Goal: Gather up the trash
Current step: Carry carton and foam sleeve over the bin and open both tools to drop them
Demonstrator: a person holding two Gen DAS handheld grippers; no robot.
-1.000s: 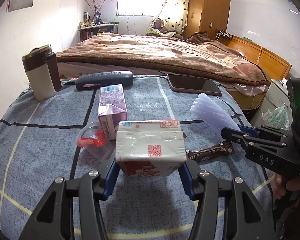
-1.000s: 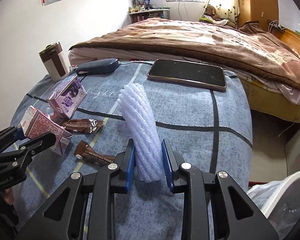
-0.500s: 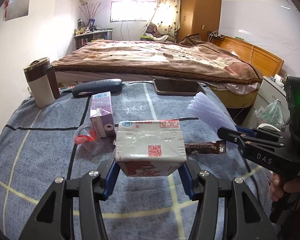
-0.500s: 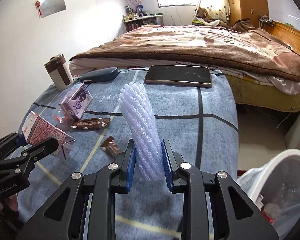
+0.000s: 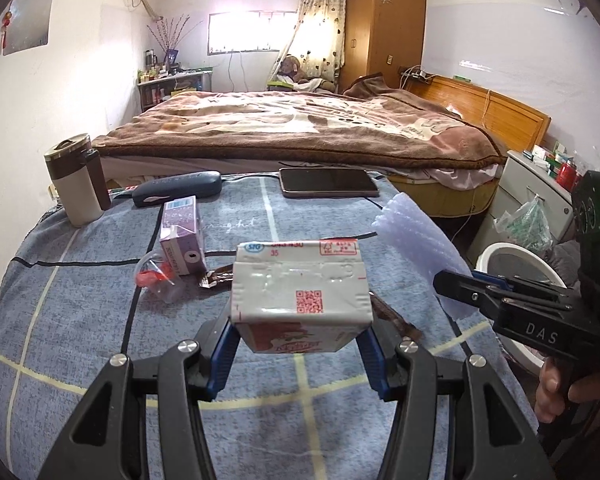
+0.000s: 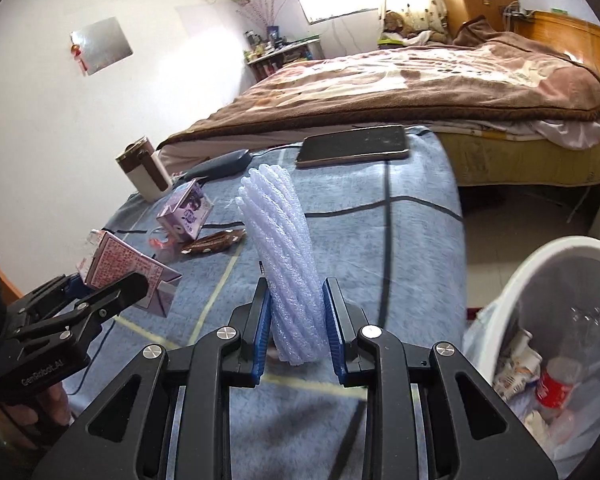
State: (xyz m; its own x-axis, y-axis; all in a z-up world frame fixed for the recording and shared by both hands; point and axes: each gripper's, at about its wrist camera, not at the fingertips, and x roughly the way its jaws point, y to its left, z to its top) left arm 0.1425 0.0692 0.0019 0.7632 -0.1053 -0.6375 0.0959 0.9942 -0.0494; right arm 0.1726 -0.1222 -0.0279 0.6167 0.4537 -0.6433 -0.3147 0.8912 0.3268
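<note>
My left gripper (image 5: 298,354) is shut on a white and red milk carton (image 5: 300,290), held above the blue cloth. My right gripper (image 6: 296,322) is shut on a pale foam net sleeve (image 6: 282,248), which stands up between its blue pads. On the cloth lie a purple drink carton (image 5: 182,228), a crumpled clear wrapper with red print (image 5: 156,276) and brown snack wrappers (image 6: 216,242). At the right a white trash bin (image 6: 548,344) with a bag liner holds a bottle and scraps. The foam sleeve (image 5: 416,240) and right gripper (image 5: 464,290) show in the left wrist view, the milk carton (image 6: 124,268) in the right one.
A phone (image 5: 328,182), a dark glasses case (image 5: 178,188) and a white and brown tumbler (image 5: 76,180) lie at the table's far side. Beyond is a bed with a brown blanket (image 5: 300,124). A white cabinet (image 5: 536,192) stands past the bin.
Both grippers have drawn back and to the right with their loads, rising a little. The trash bin has come into view at the right. Neither grip changed.
</note>
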